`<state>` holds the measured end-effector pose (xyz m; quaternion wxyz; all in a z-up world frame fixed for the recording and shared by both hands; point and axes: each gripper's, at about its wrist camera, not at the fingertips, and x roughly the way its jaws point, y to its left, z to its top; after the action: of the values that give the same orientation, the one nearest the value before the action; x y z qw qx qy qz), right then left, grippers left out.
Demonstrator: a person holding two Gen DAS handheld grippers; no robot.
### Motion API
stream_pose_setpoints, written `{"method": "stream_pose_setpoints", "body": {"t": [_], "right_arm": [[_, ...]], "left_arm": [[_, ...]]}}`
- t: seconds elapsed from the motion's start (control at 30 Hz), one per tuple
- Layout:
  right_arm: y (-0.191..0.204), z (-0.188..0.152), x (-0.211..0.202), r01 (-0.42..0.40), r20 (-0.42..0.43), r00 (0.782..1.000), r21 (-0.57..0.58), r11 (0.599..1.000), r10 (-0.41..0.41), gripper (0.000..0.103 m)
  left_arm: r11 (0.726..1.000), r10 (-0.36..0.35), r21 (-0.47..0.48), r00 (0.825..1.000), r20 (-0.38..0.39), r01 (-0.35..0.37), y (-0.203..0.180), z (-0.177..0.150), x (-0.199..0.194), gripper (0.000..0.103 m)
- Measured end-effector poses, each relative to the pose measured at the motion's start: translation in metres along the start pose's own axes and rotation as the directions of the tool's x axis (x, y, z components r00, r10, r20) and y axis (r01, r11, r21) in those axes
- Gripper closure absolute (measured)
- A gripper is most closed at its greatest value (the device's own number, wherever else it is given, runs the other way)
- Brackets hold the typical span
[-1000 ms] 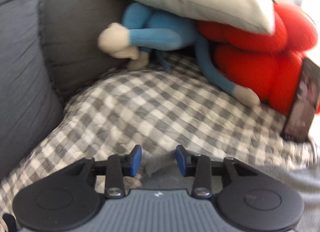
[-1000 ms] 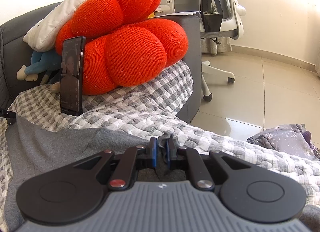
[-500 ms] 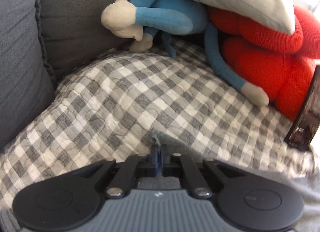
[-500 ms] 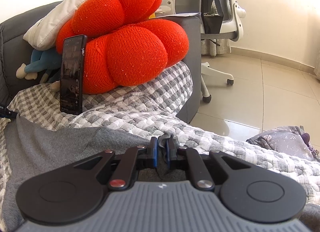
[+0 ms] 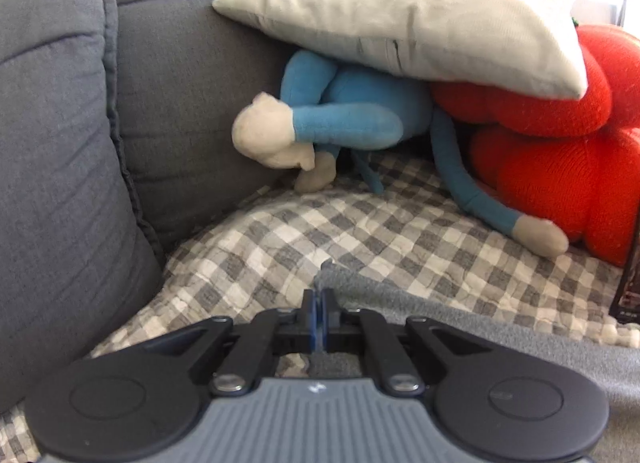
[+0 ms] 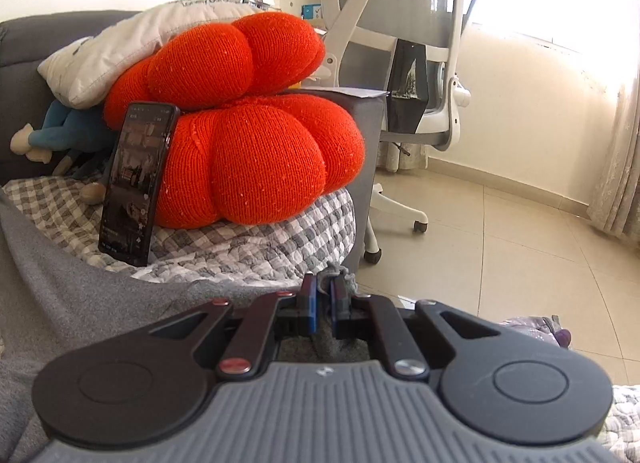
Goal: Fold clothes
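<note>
While a grey garment (image 6: 100, 303) is being pinched by left gripper (image 5: 319, 313) and right gripper (image 6: 323, 303), a phone (image 6: 134, 183) is being propped against an orange cushion (image 6: 256, 159) just beyond.

I see grey garment (image 6: 60, 303) on grey-white checked quilt (image 5: 360, 231). Dark grey sofa (image 5: 72, 135), orange-red knit cushion (image 6: 256, 159), off-white pillow (image 5: 420, 19), blue plush (image 5: 360, 111) with cream hands, black phone (image 6: 136, 183), white-grey chair (image 6: 420, 23).
</note>
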<state>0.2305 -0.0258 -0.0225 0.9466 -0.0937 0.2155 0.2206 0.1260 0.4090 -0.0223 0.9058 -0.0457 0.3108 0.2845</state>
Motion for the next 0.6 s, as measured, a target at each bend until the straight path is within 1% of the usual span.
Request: {"method": "stream_pose_setpoints", "body": {"t": [0.13, 0.2, 0.23, 0.27, 0.3, 0.33, 0.37, 0.43, 0.5, 0.53, 0.6], "right_arm": [[0.005, -0.007, 0.019, -0.007, -0.099, 0.995, -0.020, 1.000, 0.005, 0.095], [0.003, -0.005, 0.016, -0.019, -0.101, 0.995, -0.007, 1.000, 0.019, 0.092], [0.002, -0.004, 0.014, -0.023, -0.101, 0.995, 0.005, 1.000, 0.023, 0.088], [0.001, -0.002, 0.011, -0.027, -0.100, 0.995, 0.016, 0.999, 0.029, 0.084], [0.001, -0.001, 0.007, -0.034, -0.097, 0.995, 0.025, 0.999, 0.036, 0.081], [0.002, 0.000, 0.003, -0.042, -0.093, 0.995, 0.033, 0.999, 0.045, 0.069], [0.003, 0.002, -0.002, -0.056, -0.082, 0.995, 0.039, 0.998, 0.059, 0.060], [0.008, 0.006, -0.013, -0.097, -0.061, 0.993, 0.042, 0.994, 0.099, 0.059], [0.016, 0.011, -0.024, -0.154, -0.039, 0.987, 0.035, 0.987, 0.156, 0.059], [0.021, 0.013, -0.030, -0.191, -0.032, 0.981, 0.025, 0.981, 0.192, 0.059], [0.036, 0.014, -0.038, -0.275, -0.029, 0.961, -0.010, 0.961, 0.275, 0.059]], "left_arm": [[1.000, 0.012, 0.006, 0.999, -0.047, -0.012, -0.010, -0.007, 0.017, 0.098], [1.000, 0.007, -0.012, 0.999, -0.053, -0.007, -0.010, -0.007, 0.015, 0.094], [1.000, 0.002, -0.024, 0.999, -0.054, -0.004, -0.009, -0.008, 0.012, 0.092], [0.999, -0.002, -0.036, 0.998, -0.056, 0.000, -0.007, -0.008, 0.008, 0.084], [0.999, -0.005, -0.048, 0.998, -0.059, 0.002, -0.004, -0.008, 0.004, 0.073], [0.998, -0.010, -0.063, 0.998, -0.063, 0.006, -0.002, -0.009, -0.001, 0.068], [0.997, -0.015, -0.077, 0.998, -0.067, 0.010, 0.001, -0.010, -0.005, 0.063], [0.993, -0.038, -0.118, 0.995, -0.090, 0.027, 0.007, -0.012, -0.011, 0.062], [0.983, -0.070, -0.177, 0.990, -0.120, 0.048, 0.014, -0.017, -0.015, 0.061], [0.977, -0.086, -0.207, 0.987, -0.133, 0.057, 0.018, -0.020, -0.017, 0.061], [0.959, -0.114, -0.273, 0.982, -0.148, 0.070, 0.025, -0.028, -0.019, 0.061]]}}
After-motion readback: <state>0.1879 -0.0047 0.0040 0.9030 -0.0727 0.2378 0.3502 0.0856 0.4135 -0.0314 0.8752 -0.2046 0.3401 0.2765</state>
